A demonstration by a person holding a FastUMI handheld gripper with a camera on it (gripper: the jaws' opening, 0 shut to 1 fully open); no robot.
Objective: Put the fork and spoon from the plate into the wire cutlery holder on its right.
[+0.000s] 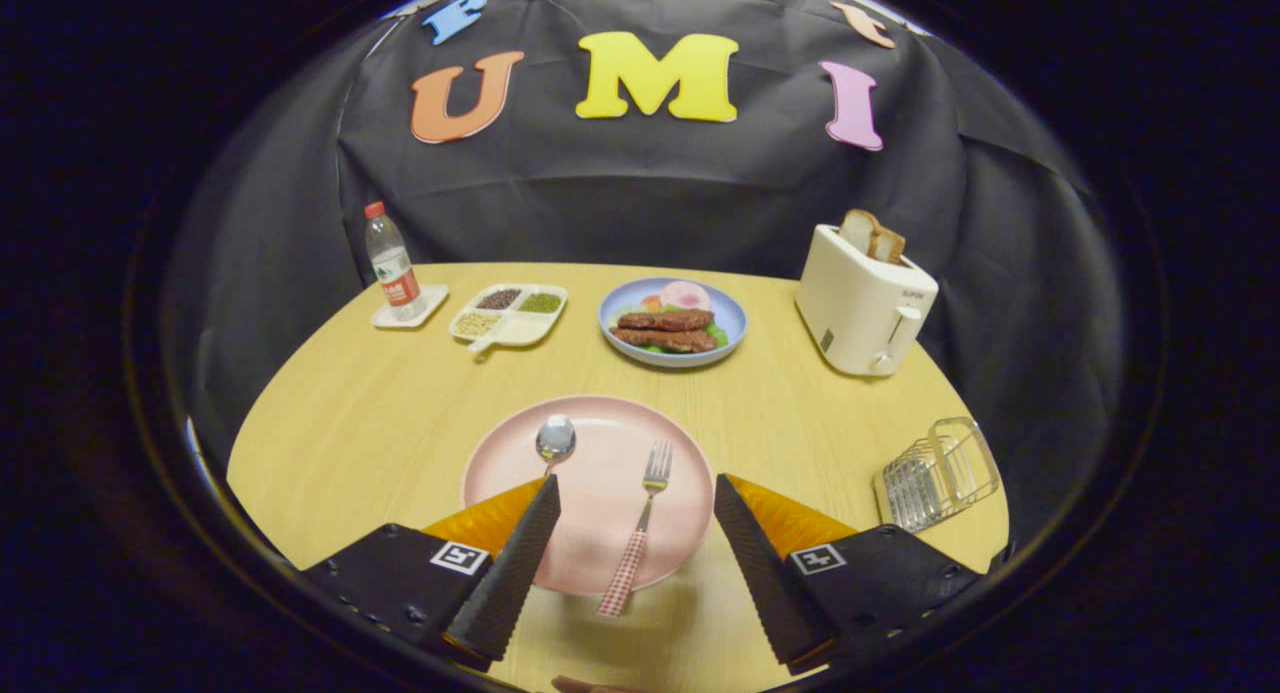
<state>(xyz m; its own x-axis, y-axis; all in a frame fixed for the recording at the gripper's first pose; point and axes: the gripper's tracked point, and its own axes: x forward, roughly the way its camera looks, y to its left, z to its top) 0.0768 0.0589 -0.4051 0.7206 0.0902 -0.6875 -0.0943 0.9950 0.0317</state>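
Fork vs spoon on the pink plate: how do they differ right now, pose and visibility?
The fork lies between the open gripper fingers, its whole length showing; the spoon sits beside it, its handle running behind one finger. The fork's checked handle overhangs the pink plate rim onto the table; the spoon's bowl rests well inside the rim. The fork ends in tines, the spoon in a round bowl. Both lie flat with heads pointing away, untouched.

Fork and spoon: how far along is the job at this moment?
Nothing done yet. The fork and spoon both lie on the pink plate; the wire cutlery holder at its right holds neither. The gripper is open, holding nothing, fork between its fingers. Both transfers remain.
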